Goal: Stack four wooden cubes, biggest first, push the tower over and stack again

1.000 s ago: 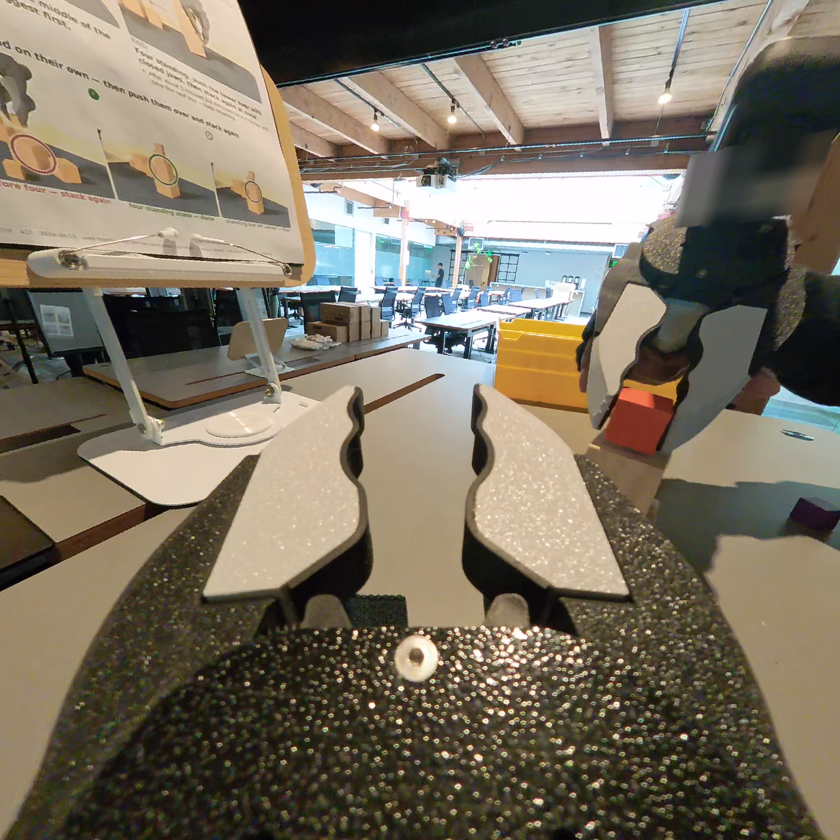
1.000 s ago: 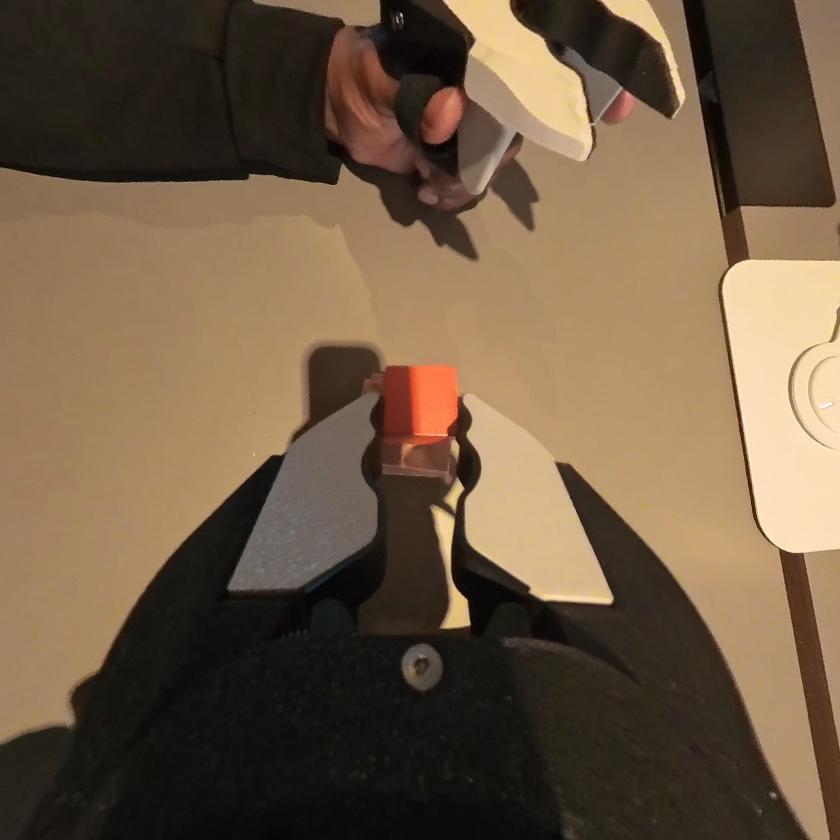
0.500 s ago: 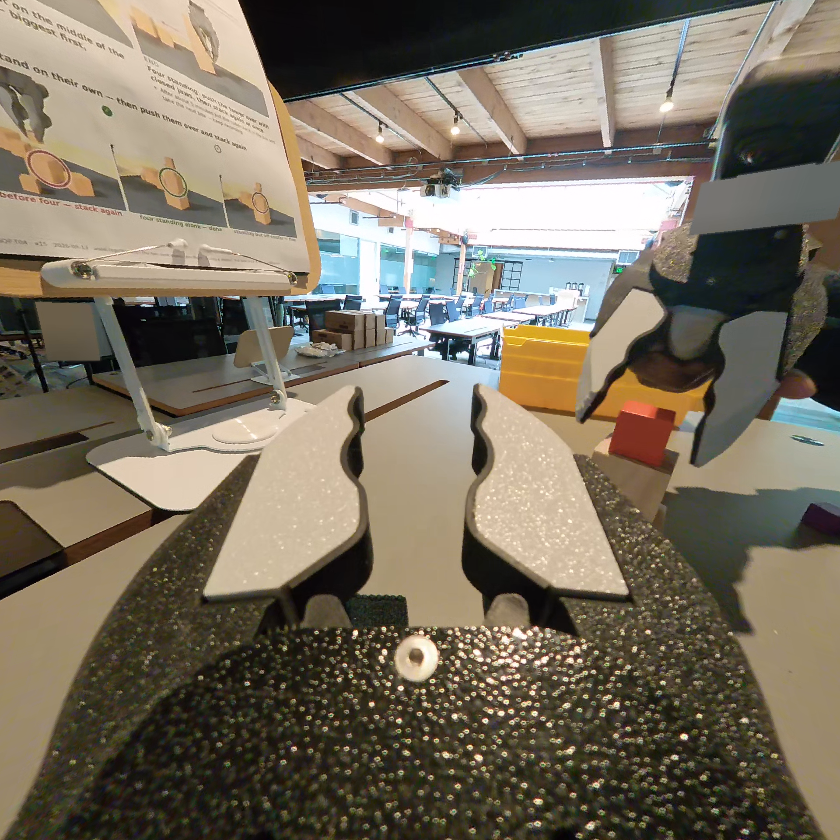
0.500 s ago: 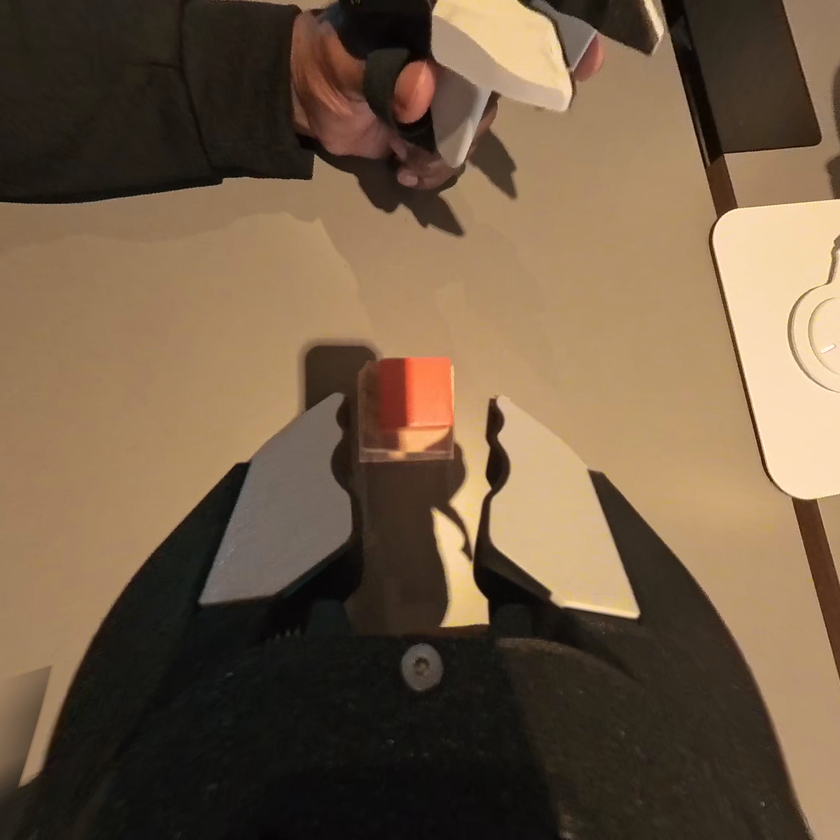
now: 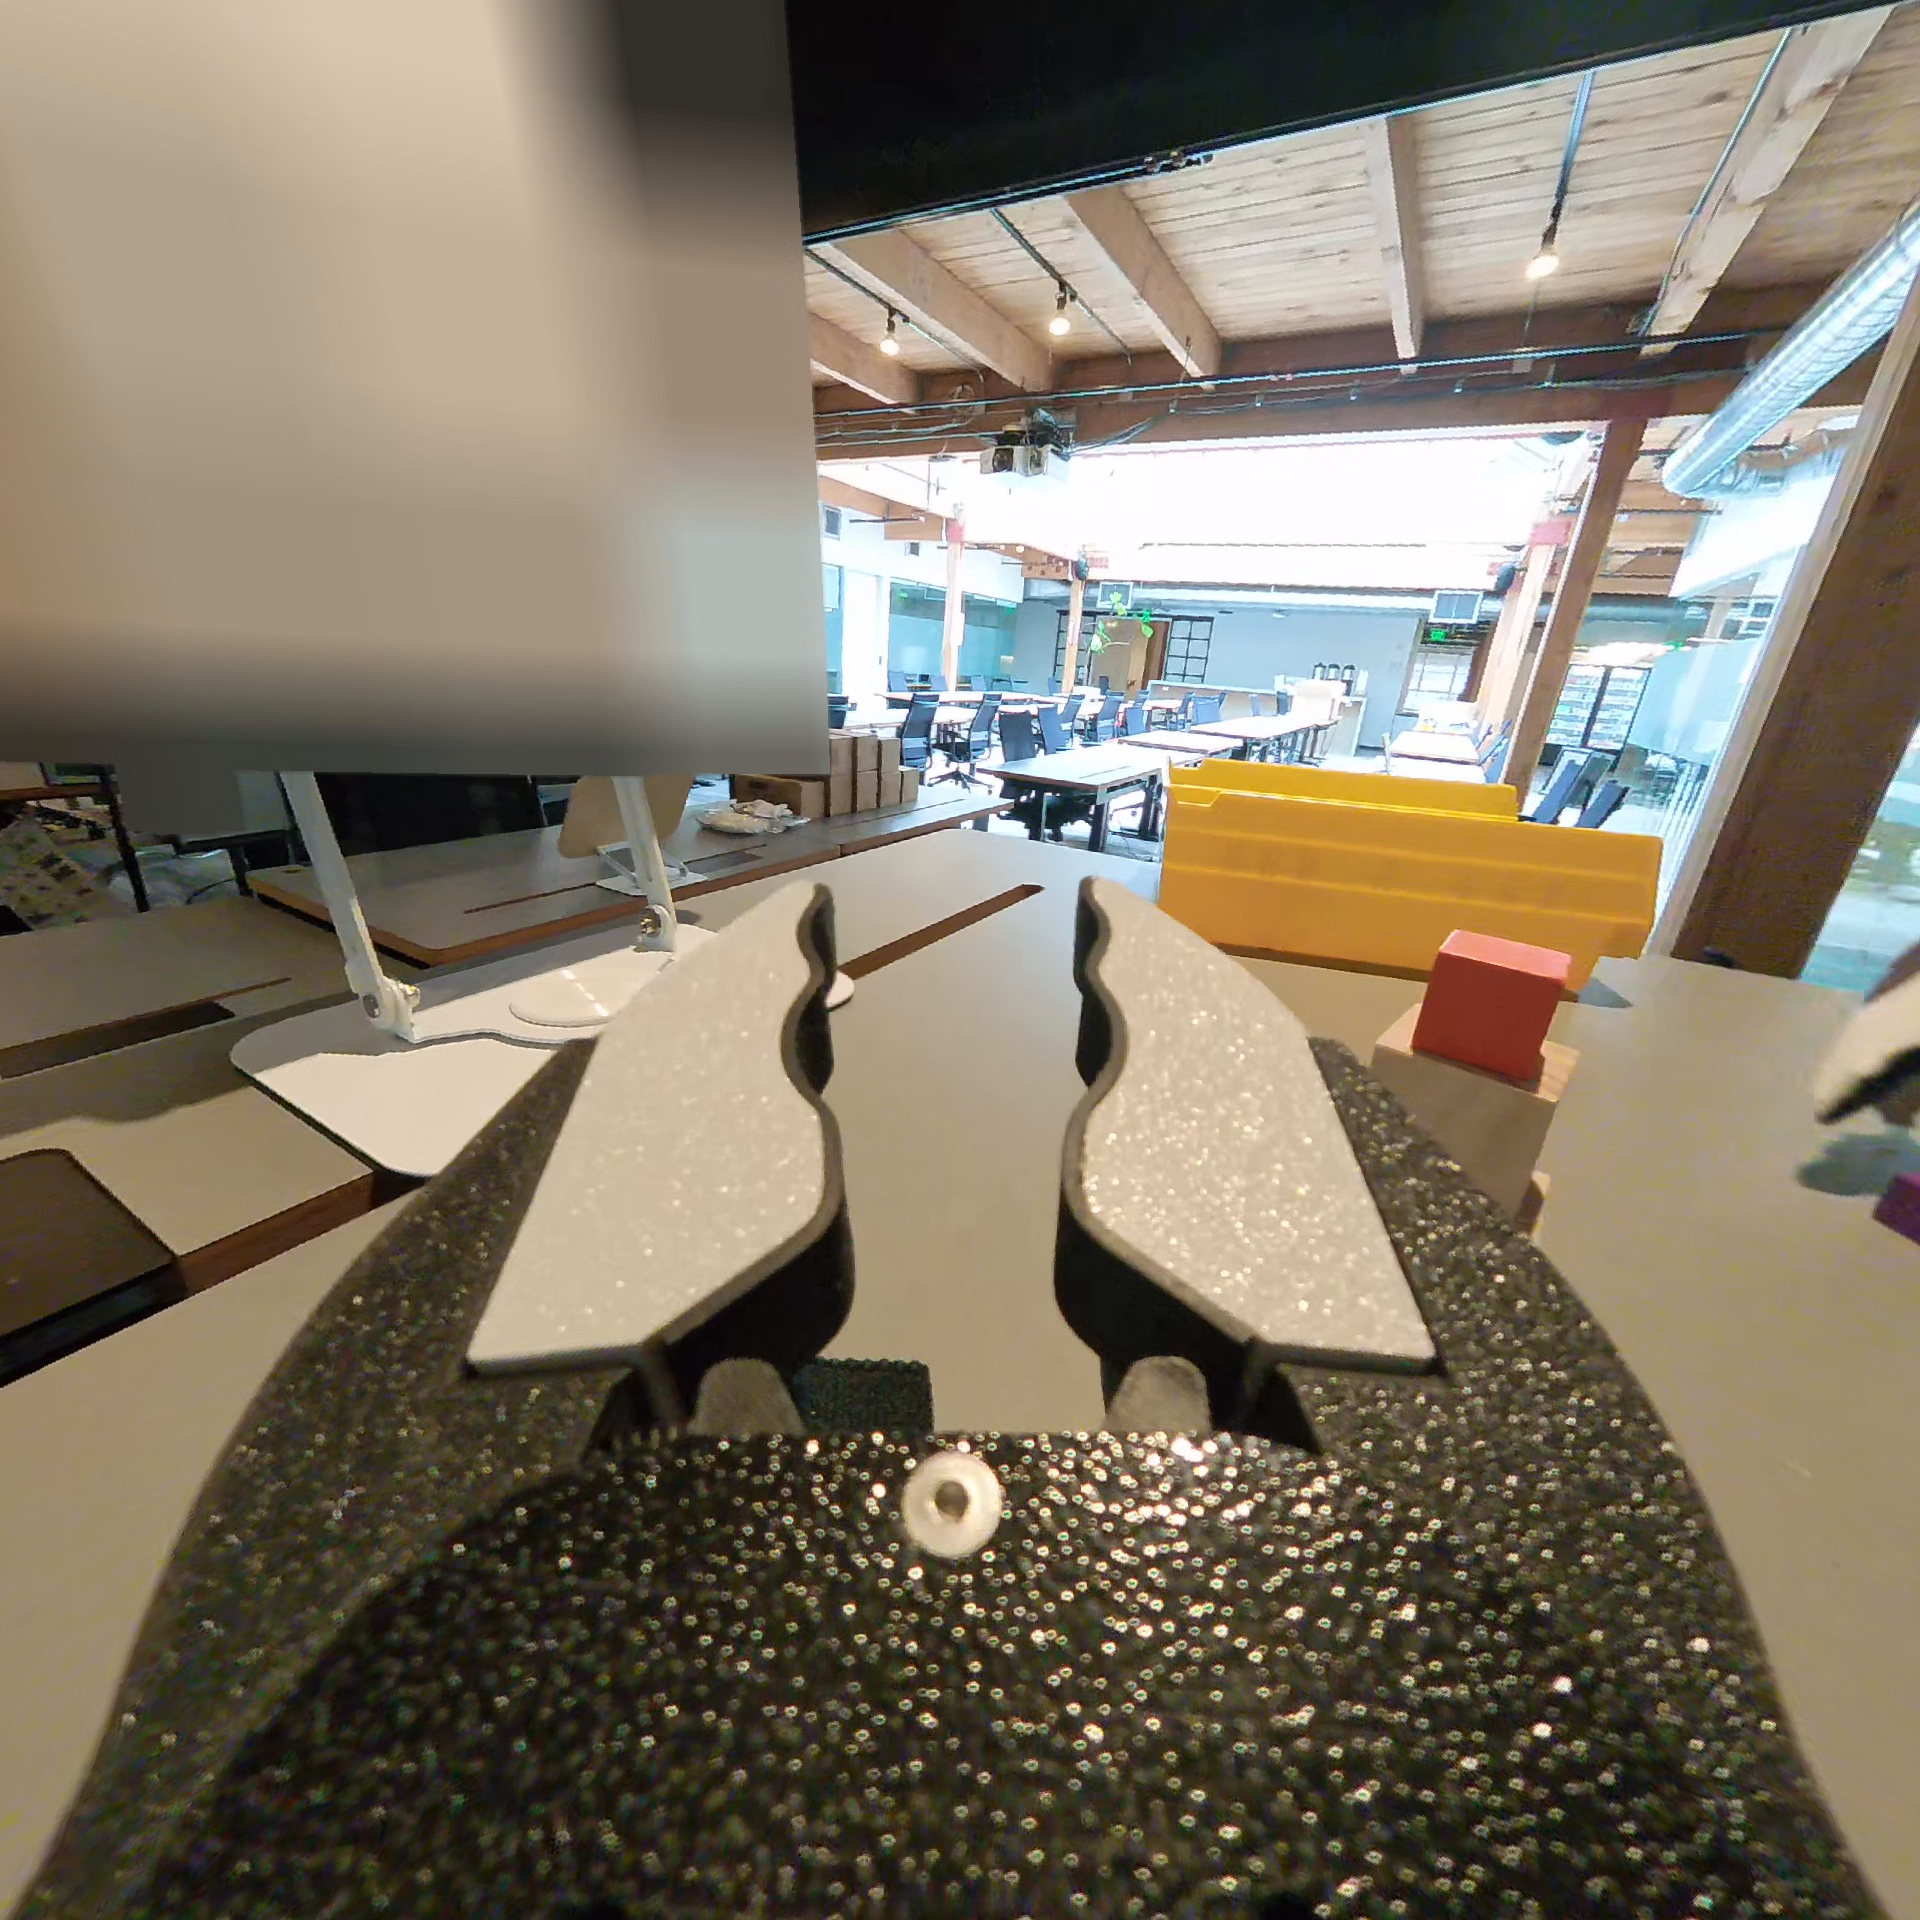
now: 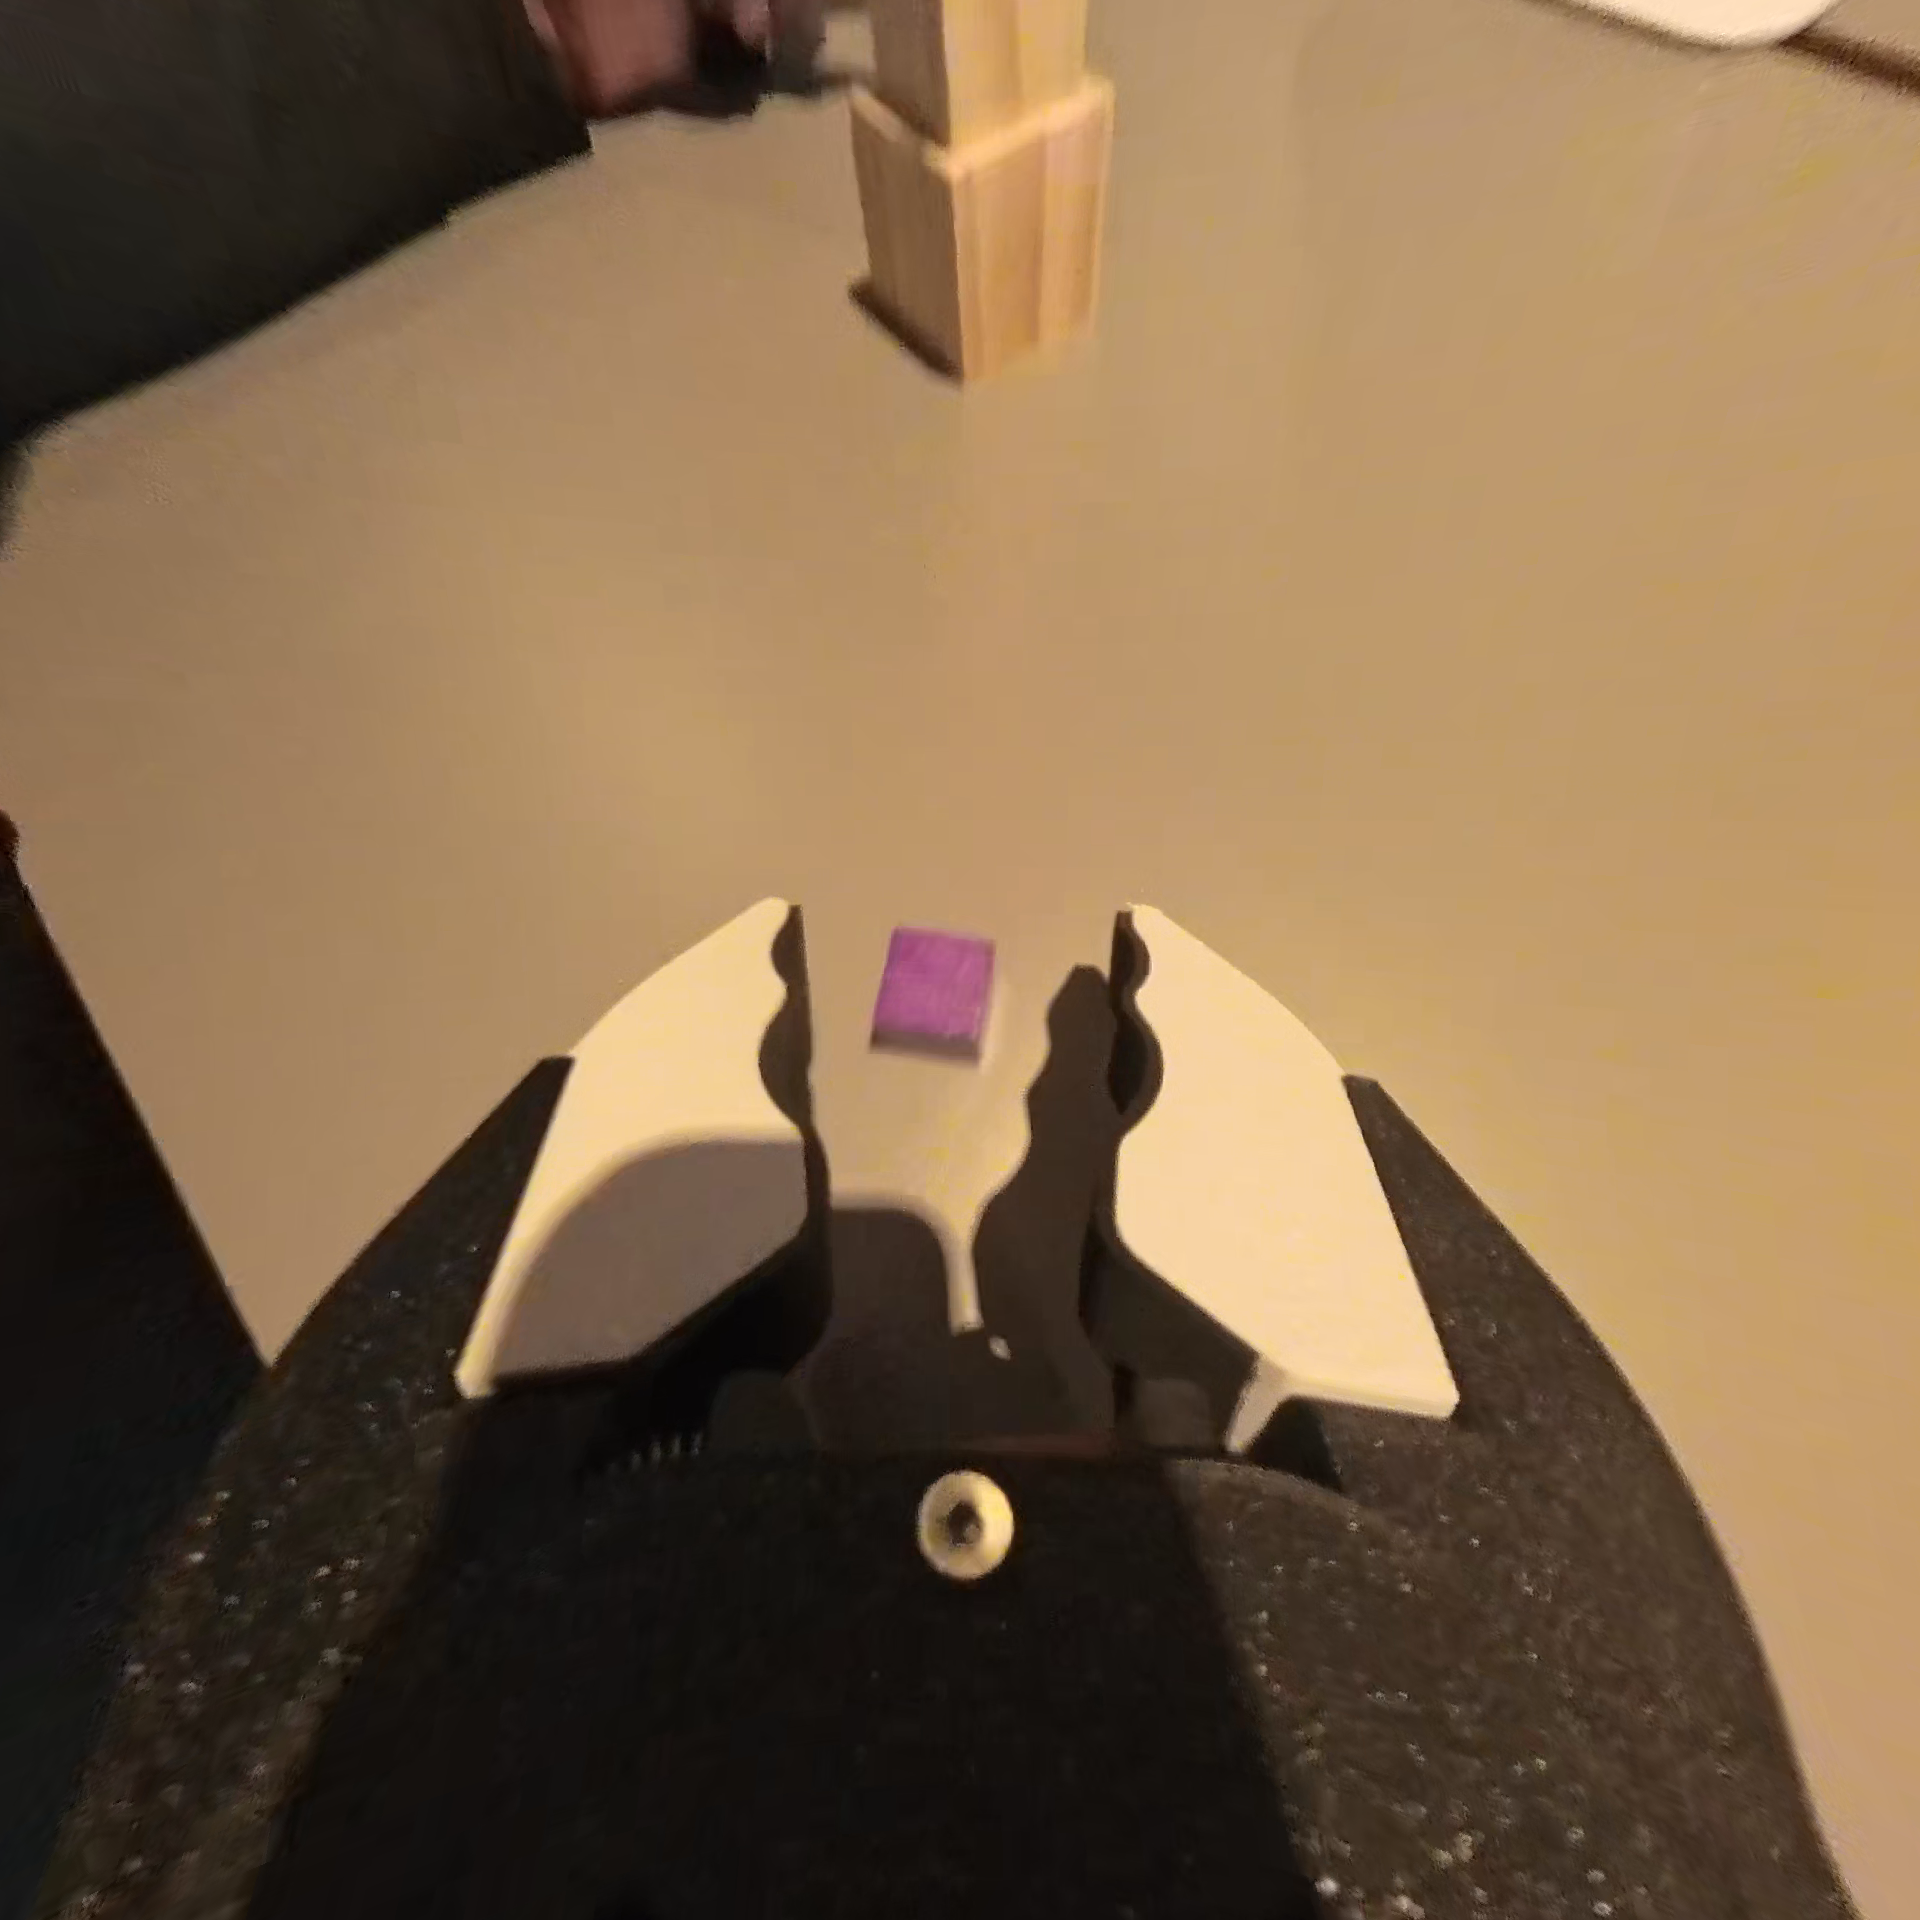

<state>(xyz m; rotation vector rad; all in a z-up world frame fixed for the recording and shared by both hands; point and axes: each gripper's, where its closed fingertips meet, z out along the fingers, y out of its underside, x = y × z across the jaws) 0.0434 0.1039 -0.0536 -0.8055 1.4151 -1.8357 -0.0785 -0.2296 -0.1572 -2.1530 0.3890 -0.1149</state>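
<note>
At the far left of the left wrist view, a white stand (image 5: 416,1049) with a flat rounded base and thin hinged legs was seen resting on the matte grey table (image 5: 1683,1351). The left gripper (image 5: 951,914) was held level above the table, its two fingers spread apart with nothing between them; each finger was faced with a pale, sparkling plate with a wavy inner edge, set on a rough black speckled body. To the right, a yellow plastic bin (image 5: 1392,894) stood at the far edge of the table. Nearer and to the right of the gripper, the tower stood upright with its long axis vertical: a smooth red cube (image 5: 1491,1003) sat on a larger pale wooden cube (image 5: 1475,1122) with visible grain, and a still larger pale cube (image 6: 987,223) at the base was shown in the right wrist view, turned corner-on toward the camera. At the right edge, part of a small purple cube (image 5: 1901,1210) lay on the table, apart from the tower. In the right wrist view, slightly blurred, the right gripper (image 6: 956,930) was pointed down at the table with its fingers spread to either side of that flat-lying purple cube, untouched by either finger.
</note>
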